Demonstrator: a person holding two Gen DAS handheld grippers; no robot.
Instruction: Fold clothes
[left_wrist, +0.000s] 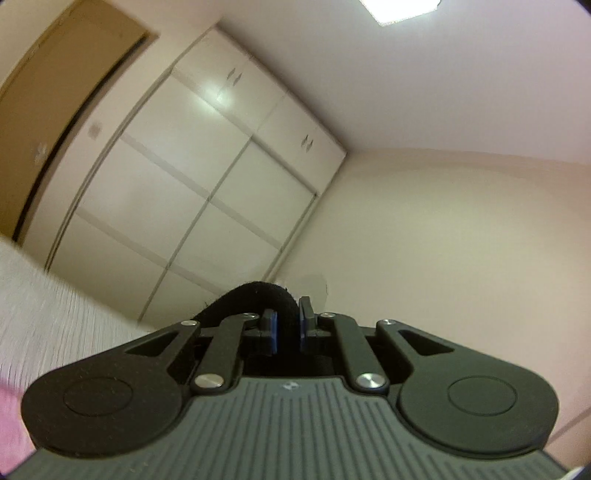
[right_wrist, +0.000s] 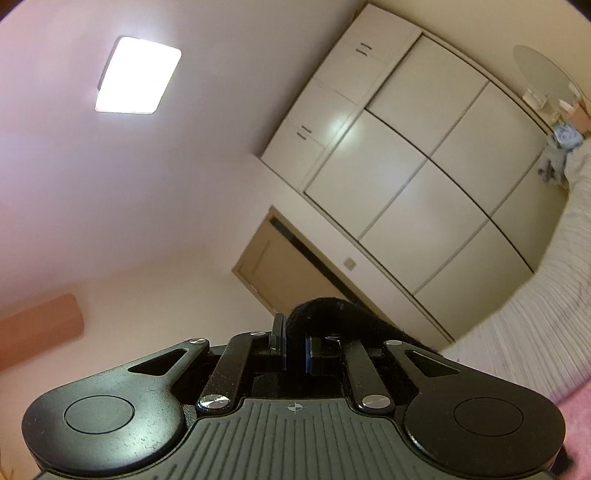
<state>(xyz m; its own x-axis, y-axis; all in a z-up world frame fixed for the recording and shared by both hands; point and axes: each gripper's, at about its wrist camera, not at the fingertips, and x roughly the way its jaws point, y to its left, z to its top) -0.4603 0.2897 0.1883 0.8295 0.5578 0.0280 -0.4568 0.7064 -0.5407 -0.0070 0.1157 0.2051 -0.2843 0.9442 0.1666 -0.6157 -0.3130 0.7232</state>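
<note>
Both grippers point up toward the wall and ceiling. My left gripper (left_wrist: 287, 320) is shut on a fold of black fabric (left_wrist: 251, 295) that bulges out between and left of its blue pads. My right gripper (right_wrist: 294, 345) is shut on black fabric (right_wrist: 332, 314) too; the cloth rises above the pads and drapes down to the right. The rest of the garment is hidden below both cameras.
A cream wardrobe (left_wrist: 207, 177) with sliding doors fills the wall ahead, also in the right wrist view (right_wrist: 424, 177). A brown door (left_wrist: 48, 110) stands beside it. A white striped bed cover (right_wrist: 535, 332) lies low at the edge, also (left_wrist: 44, 314). A ceiling light (right_wrist: 136, 75) glows.
</note>
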